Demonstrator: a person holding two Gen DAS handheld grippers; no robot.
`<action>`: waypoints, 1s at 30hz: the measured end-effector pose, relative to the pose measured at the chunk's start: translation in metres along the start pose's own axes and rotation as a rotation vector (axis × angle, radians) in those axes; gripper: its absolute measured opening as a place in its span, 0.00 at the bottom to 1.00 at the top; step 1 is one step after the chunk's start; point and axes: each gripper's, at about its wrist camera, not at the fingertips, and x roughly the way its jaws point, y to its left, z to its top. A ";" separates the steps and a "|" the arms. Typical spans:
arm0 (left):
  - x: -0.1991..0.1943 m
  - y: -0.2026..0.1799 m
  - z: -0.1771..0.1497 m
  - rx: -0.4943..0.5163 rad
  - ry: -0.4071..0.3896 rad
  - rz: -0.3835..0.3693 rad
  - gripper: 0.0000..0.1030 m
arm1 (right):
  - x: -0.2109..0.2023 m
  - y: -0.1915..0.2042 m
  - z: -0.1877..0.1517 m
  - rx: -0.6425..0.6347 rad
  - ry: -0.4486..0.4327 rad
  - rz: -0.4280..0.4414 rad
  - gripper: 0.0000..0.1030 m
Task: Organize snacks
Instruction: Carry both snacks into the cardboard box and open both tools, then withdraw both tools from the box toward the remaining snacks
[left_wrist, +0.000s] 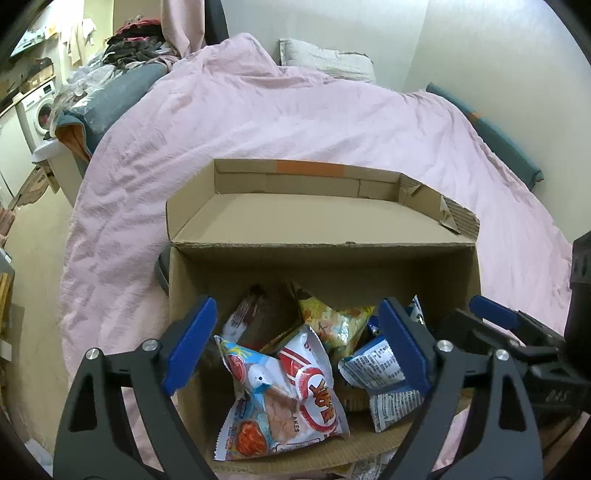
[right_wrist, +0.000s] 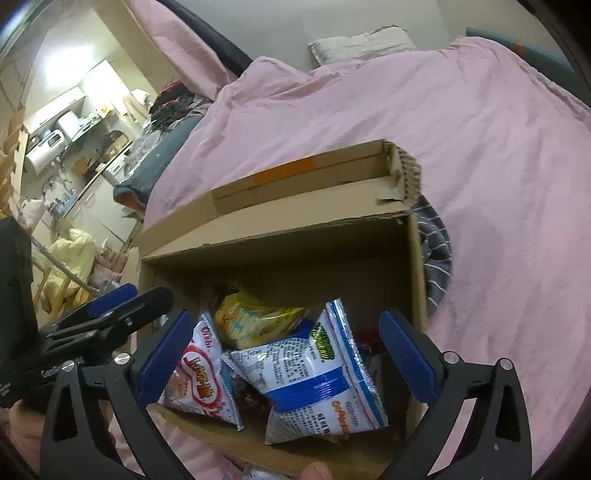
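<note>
**Snack packets piled in an open carton, both grippers poised above**

Snack packets lie heaped in the open brown corrugated cardboard box (left_wrist: 321, 266), which sits on a pink crumpled duvet (left_wrist: 258, 129) with its lid flap folded back away from the cameras. The left gripper (left_wrist: 295, 347) has its blue-padded jaws spread wide with nothing between them; straight ahead and below lies the white foil packet with a red round logo (left_wrist: 314, 391), its long axis running roughly along the gripper's forward line. The right gripper (right_wrist: 288, 358) is likewise wide open and empty, and frames the white-and-blue foil packet with orange lettering (right_wrist: 317, 384), which lies tilted against the box's right-hand wall. A yellow-green crinkled packet (right_wrist: 255, 321) sits deeper, toward the back wall. Each gripper appears nearest its own packet, so either could descend; the right one seems better centred, since its packet sits squarely between the pads.
</note>
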 end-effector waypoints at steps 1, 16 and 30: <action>0.000 0.000 0.000 0.000 0.003 0.002 0.85 | 0.001 -0.001 0.000 0.002 0.001 -0.003 1.00; -0.002 0.008 -0.005 -0.026 0.002 0.017 0.85 | -0.001 0.005 0.001 -0.020 -0.007 -0.016 1.00; -0.051 0.016 -0.018 -0.032 -0.081 0.005 0.88 | -0.035 0.028 -0.021 -0.073 -0.061 -0.030 1.00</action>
